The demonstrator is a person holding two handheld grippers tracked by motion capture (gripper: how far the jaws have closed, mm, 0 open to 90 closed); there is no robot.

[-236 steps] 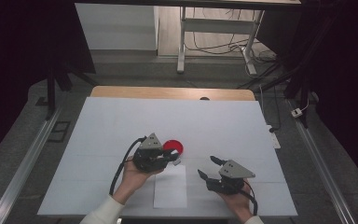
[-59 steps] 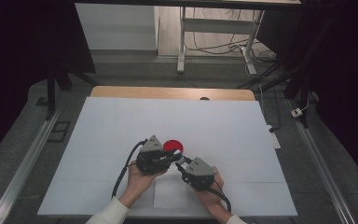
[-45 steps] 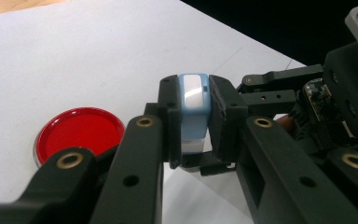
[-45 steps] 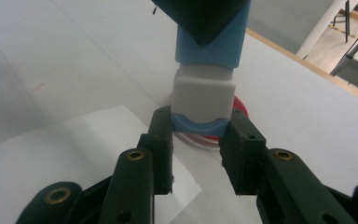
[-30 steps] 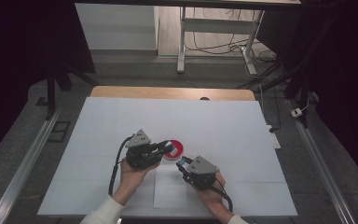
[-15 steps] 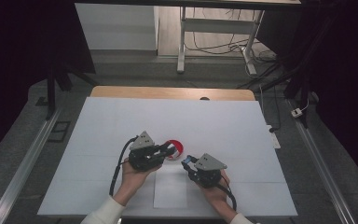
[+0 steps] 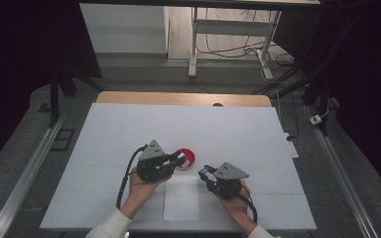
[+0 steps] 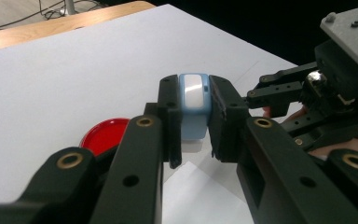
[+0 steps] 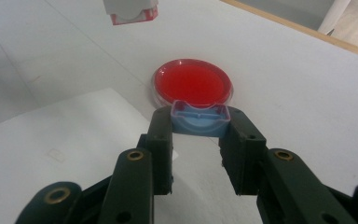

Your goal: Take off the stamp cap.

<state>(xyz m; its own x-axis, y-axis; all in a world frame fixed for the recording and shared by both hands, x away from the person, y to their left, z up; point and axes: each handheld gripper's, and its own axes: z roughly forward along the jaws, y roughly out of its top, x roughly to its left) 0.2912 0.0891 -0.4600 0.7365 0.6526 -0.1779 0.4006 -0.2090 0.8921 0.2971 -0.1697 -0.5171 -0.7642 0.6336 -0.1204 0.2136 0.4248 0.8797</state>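
Looking down from high up, hard to make out anything in the left gripper (image 7: 178,159), out by the red dish (image 7: 187,156) on the table (image 7: 178,124). Much plainer in the left gripper view: jaws shut tight on a blue cap (image 8: 193,100) with a white face, held up off the table. In that same view, dish low on the left and right gripper (image 8: 256,95) off to the right. From high up, just a blue speck at the tip of the right gripper, over the top corner of the paper (image 7: 181,201). Up close in the right gripper view, a little blue tray (image 9: 199,122), open side up, pinched between the jaws, just in front of the dish. Cap and tray near each other, not touching.
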